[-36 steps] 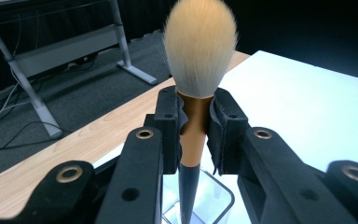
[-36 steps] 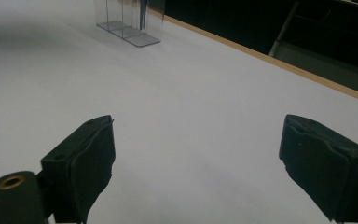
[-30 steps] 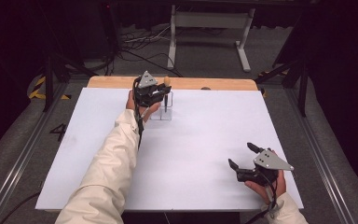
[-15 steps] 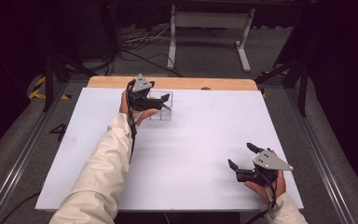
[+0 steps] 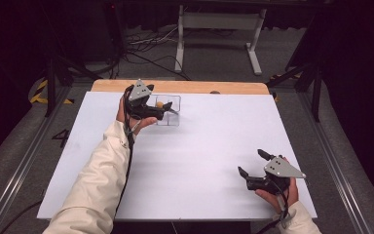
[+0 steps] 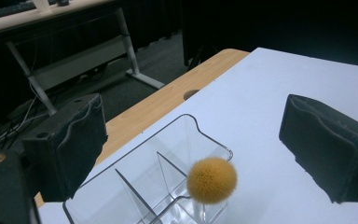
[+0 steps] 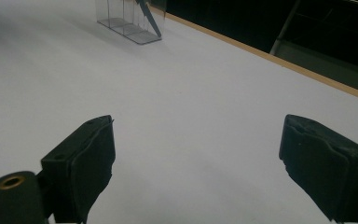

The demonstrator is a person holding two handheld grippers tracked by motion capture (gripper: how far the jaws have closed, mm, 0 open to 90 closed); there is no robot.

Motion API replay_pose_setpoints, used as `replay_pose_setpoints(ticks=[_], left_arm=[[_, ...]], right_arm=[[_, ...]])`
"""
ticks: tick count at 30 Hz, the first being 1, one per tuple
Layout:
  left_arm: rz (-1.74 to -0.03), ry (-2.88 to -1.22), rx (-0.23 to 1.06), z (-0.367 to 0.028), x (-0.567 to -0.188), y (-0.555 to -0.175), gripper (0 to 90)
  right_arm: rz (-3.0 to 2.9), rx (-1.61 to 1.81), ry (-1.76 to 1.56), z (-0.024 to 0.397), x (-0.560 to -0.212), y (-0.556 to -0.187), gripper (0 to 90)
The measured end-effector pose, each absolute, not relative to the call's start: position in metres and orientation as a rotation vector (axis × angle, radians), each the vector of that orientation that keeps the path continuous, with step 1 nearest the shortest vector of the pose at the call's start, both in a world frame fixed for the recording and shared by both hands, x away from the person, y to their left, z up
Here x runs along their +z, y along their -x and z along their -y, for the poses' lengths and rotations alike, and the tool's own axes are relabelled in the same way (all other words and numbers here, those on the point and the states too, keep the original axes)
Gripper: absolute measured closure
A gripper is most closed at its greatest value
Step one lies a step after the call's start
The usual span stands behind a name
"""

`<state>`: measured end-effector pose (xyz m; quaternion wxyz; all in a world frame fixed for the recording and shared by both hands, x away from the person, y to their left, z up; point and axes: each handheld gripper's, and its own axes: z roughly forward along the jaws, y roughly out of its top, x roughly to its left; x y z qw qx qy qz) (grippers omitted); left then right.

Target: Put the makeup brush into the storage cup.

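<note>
High view: we count two tongs, one clear divided box and one fuzzy yellow ball. The left tongs (image 5: 168, 111) sit in the upper left of the frame, at the far edge of the white counter (image 5: 199, 161), and their tips overlap the clear box (image 5: 168, 110), so the box's near wall is hard to make out. The ball (image 5: 160, 104) shows as a small yellow spot inside it. The right tongs (image 5: 251, 164) rest at lower right, well apart, with wide bare counter between.

Left gripper view: the left tongs (image 6: 193, 149) have just been opening and now stand wide, gripping nothing. The ball (image 6: 212, 180) lies below the gap between the pads, in a compartment of the box (image 6: 168, 158) at its corner. The box's near part is cut off by the bottom edge of the frame, so we cannot count its compartments.

Right gripper view: the right tongs (image 7: 196, 163) stand wide apart and hold nothing, with bare counter (image 7: 177, 93) ahead. The box (image 7: 128, 18) is cut off at the top edge.
</note>
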<state>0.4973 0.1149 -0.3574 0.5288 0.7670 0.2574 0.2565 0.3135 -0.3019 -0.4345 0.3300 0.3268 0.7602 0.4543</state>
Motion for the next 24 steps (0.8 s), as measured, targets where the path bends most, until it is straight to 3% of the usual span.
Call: replay_pose_setpoints(ticks=[24], left_arm=[[-0.515,-1.805,0.684,-0.136,-0.343,-0.461,3.6]], right_arm=[[-1.993,1.178,-0.848,0.3,-0.435,-0.313,11.7]])
